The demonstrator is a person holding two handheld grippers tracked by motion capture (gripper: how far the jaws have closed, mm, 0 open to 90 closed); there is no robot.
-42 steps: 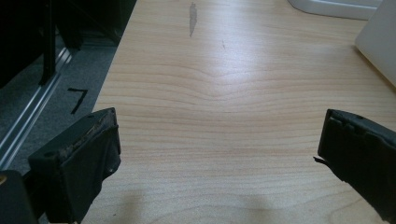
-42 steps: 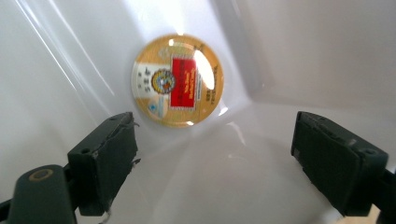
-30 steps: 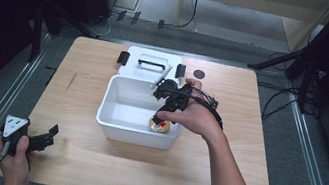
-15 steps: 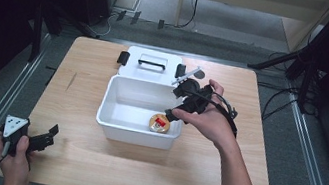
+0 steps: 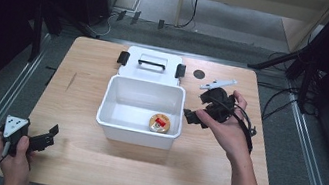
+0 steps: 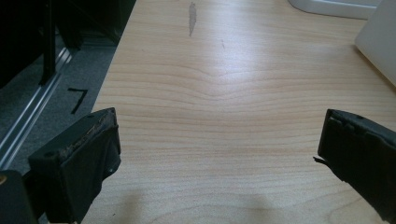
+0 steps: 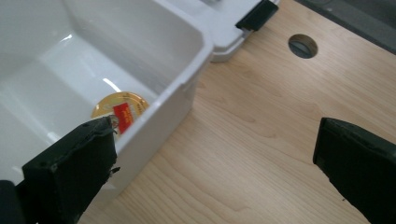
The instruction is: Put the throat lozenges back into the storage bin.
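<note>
While a small round tin lies in the white tub, scene as follows:

Tin (image 5: pixel 159 122): gold lid with a red label, flat on the tub floor near its front right corner; also seen past the tub wall in the right gripper view (image 7: pixel 119 110).
Tub (image 5: pixel 145 88): open, white, mid-table; otherwise bare inside.
Lid (image 5: pixel 149 64): white, black handle and clips, flat on the table touching the tub's far side, toward the far edge.
Right gripper (image 5: pixel 197 118): held above the table just beside the tub's right wall; fingers wide, holding nothing.
Left gripper (image 5: pixel 46 134): low near the front left corner of the table, well apart from the tub; fingers wide over bare wood, nothing between them.
Table (image 5: pixel 74 163): pale wood, with a round hole near the far right corner.
Step in hand, as a judgement: tin looks placed and released; right hand clear of the tub.
Next move, likely: closing the tub, which calls for gripping the lid by handle or rim, lifting it over the tub and seating it square.
</note>
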